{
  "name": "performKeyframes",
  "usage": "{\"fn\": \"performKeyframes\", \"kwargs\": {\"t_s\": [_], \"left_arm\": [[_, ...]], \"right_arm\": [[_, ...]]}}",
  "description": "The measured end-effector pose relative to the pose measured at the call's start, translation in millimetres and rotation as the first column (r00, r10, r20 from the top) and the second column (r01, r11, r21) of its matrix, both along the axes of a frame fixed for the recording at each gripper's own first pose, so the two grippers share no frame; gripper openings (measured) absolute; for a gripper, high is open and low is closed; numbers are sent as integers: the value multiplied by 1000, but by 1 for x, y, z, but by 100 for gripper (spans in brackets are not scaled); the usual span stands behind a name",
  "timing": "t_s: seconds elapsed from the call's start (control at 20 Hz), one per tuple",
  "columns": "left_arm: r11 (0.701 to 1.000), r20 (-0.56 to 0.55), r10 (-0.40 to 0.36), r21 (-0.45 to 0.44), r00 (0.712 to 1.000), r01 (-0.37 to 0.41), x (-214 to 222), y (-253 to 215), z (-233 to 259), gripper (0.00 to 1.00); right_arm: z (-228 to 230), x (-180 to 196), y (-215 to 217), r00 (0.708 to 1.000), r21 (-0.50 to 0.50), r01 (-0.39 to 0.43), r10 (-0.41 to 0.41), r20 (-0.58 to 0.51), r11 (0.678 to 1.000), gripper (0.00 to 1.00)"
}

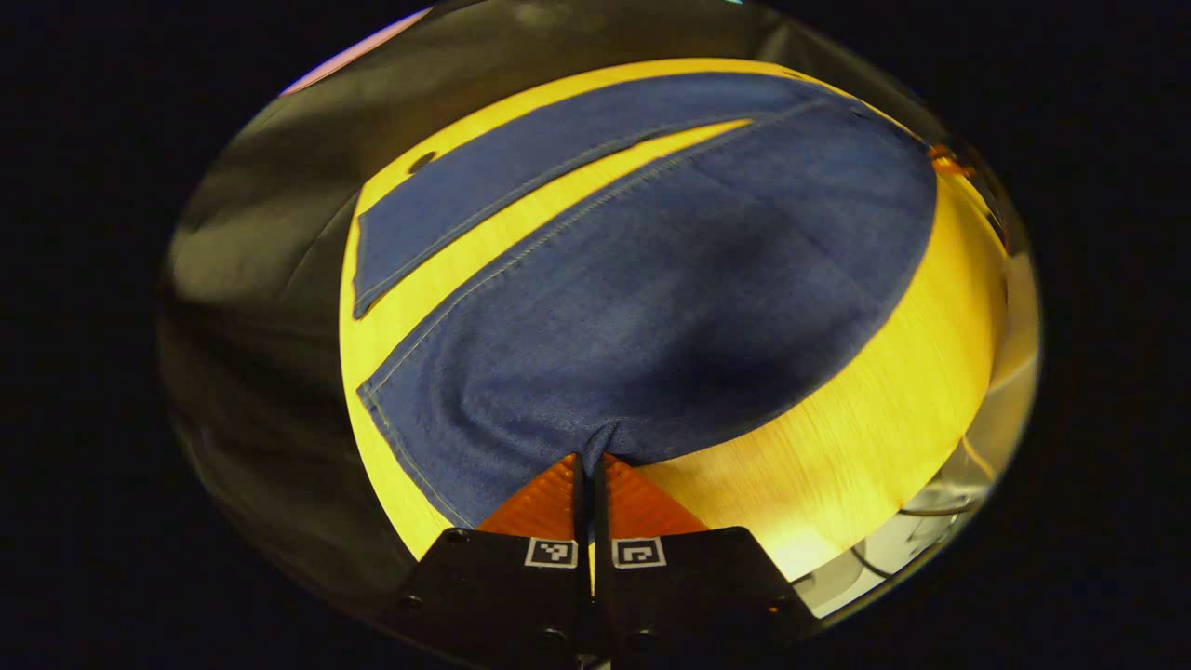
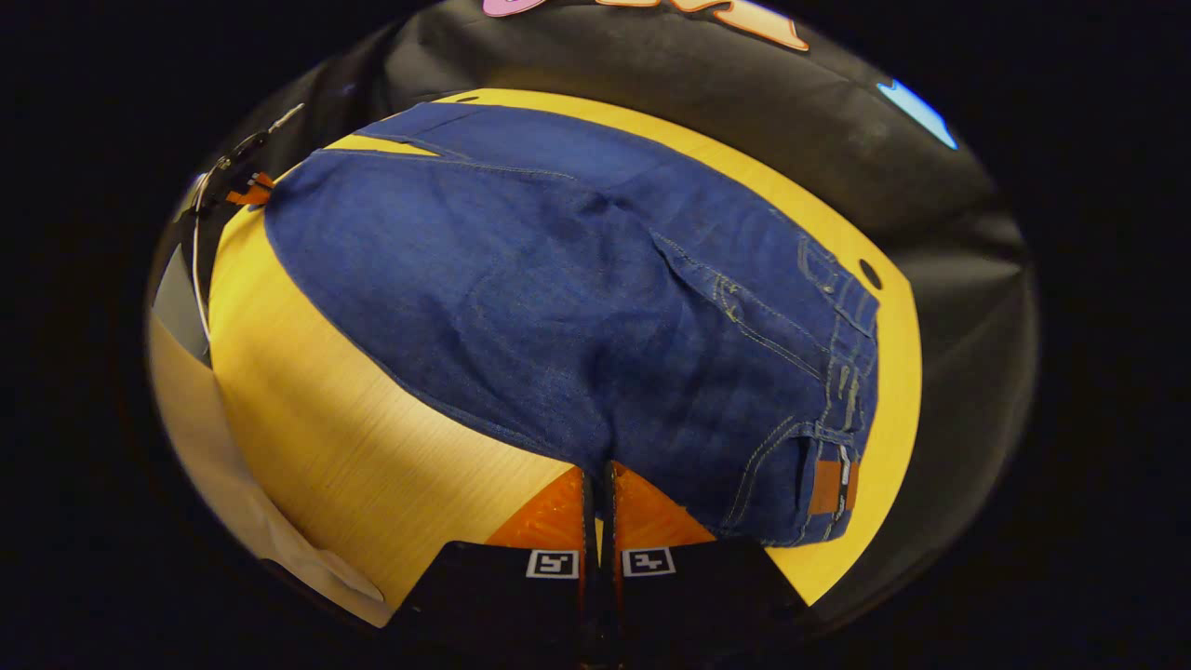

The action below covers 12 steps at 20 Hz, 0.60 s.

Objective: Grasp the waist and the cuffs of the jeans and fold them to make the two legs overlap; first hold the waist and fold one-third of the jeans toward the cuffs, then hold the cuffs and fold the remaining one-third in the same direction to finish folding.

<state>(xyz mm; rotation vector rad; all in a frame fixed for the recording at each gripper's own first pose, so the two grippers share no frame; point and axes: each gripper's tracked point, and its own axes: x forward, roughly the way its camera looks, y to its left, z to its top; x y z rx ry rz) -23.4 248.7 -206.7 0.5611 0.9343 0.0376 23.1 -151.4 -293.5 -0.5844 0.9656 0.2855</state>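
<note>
Blue jeans (image 1: 670,279) lie flat on a yellow wooden table (image 1: 837,437), the two legs side by side with a strip of table between them. The cuffs (image 1: 409,437) point left in the left gripper view. My left gripper (image 1: 593,458) is shut on the near leg's side edge, where the denim puckers at the tips. In the right gripper view the jeans (image 2: 558,298) end at the waist (image 2: 851,372) on the right, with a brown patch (image 2: 823,486). My right gripper (image 2: 600,470) is shut on the near edge by the seat. Each view shows the other gripper far off (image 1: 944,163) (image 2: 247,191).
Black cloth hangs behind the table's far edge. A small dark hole (image 2: 870,273) sits in the tabletop beyond the waist. The table's near edge (image 2: 307,521) drops to pale floor (image 1: 930,530) with thin cables on it.
</note>
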Motion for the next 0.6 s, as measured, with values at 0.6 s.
{"fn": "performKeyframes", "kwargs": {"t_s": [0.6], "left_arm": [[988, 432, 110, 52, 895, -146, 79, -27, 146, 0]], "right_arm": [[115, 60, 37, 892, 105, 242, -264, 366, 965, 0]]}}
